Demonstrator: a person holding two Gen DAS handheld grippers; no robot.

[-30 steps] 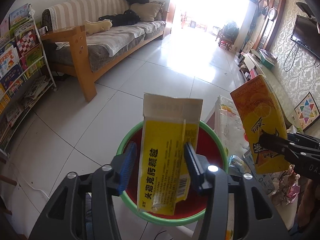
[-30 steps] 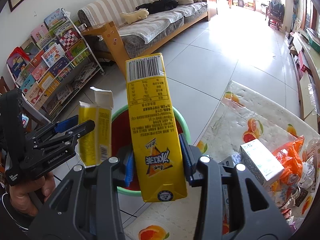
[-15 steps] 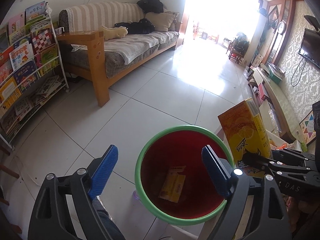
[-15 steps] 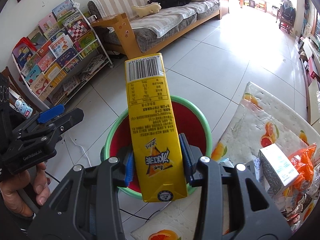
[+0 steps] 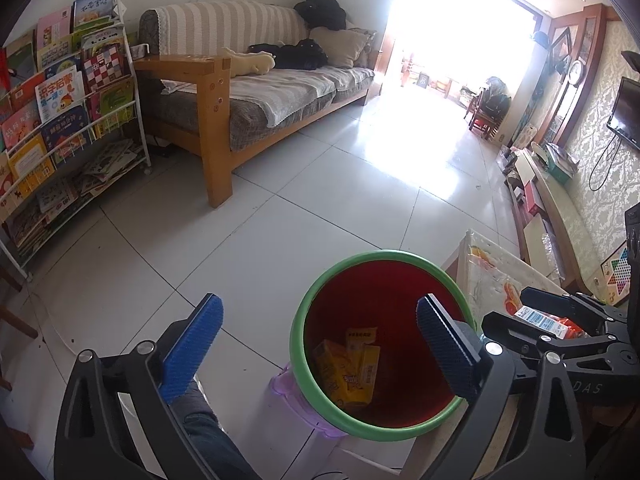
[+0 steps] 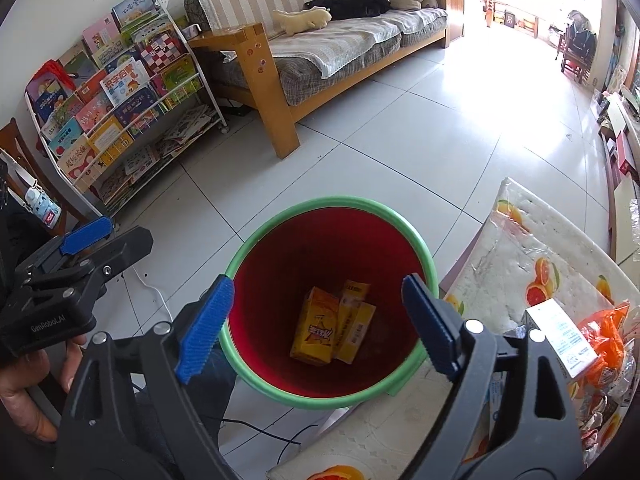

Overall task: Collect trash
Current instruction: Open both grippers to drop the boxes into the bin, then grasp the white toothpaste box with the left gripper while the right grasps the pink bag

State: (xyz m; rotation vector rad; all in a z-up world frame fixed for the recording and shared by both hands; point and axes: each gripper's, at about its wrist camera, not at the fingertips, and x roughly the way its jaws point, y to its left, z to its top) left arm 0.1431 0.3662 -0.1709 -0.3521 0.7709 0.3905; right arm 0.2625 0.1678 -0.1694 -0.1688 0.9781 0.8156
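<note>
A red bin with a green rim (image 5: pixel 316 292) (image 6: pixel 248 240) stands on the floor beside the table. Inside lie a yellow drink carton (image 6: pixel 314 330) (image 5: pixel 336 378) and a yellow packet (image 6: pixel 354 322) (image 5: pixel 366 354). My left gripper (image 5: pixel 320 340) is open and empty above the bin's left rim. My right gripper (image 6: pixel 320 316) is open and empty right over the bin. The right gripper (image 5: pixel 520 312) also shows at the right of the left wrist view; the left gripper (image 6: pixel 100 236) shows at the left of the right wrist view.
The table with a fruit-print cloth (image 6: pixel 520 248) holds a white carton (image 6: pixel 560 332) and orange wrappers (image 6: pixel 604 340). A purple stool (image 5: pixel 296 404) stands under the bin. A sofa (image 5: pixel 256 92) and a book rack (image 5: pixel 68 120) stand beyond the tiled floor.
My left gripper opened and dropped the yellow packet into the bin. Then my right gripper opened and the yellow carton fell in beside it.
</note>
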